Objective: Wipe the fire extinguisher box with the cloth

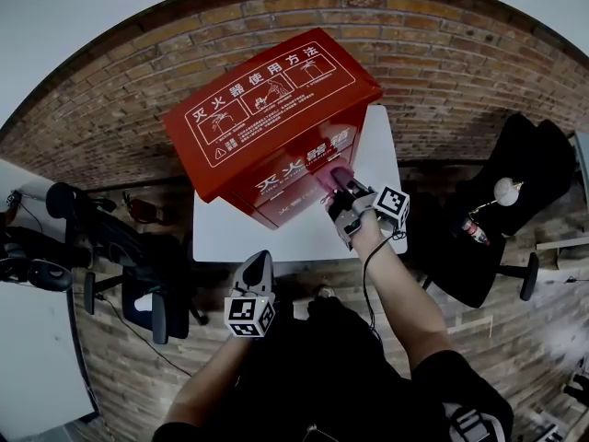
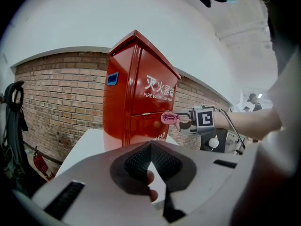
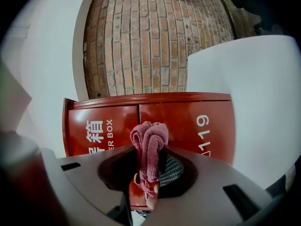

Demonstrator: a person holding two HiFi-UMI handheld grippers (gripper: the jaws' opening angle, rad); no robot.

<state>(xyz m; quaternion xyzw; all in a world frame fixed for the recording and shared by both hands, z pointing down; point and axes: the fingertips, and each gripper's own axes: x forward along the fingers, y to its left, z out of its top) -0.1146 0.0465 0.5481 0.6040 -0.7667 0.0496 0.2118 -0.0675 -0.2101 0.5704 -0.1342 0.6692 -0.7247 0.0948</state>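
Note:
A red fire extinguisher box (image 1: 267, 109) with white print stands on a small white table (image 1: 230, 238). My right gripper (image 1: 342, 191) is shut on a bunched pink cloth (image 1: 333, 178), which sits against the lower part of the box front. In the right gripper view the cloth (image 3: 149, 145) sticks up between the jaws in front of the box doors (image 3: 188, 121). My left gripper (image 1: 259, 263) hangs shut and empty at the table's near edge, clear of the box. The left gripper view shows the box (image 2: 136, 88), the cloth (image 2: 169, 118) and the right gripper (image 2: 181, 120) from the side.
Black office chairs stand left (image 1: 120, 247) and right (image 1: 506, 201) of the table on the brick floor. The brick wall rises behind the box. A small red extinguisher (image 2: 40, 164) stands low by the wall at left.

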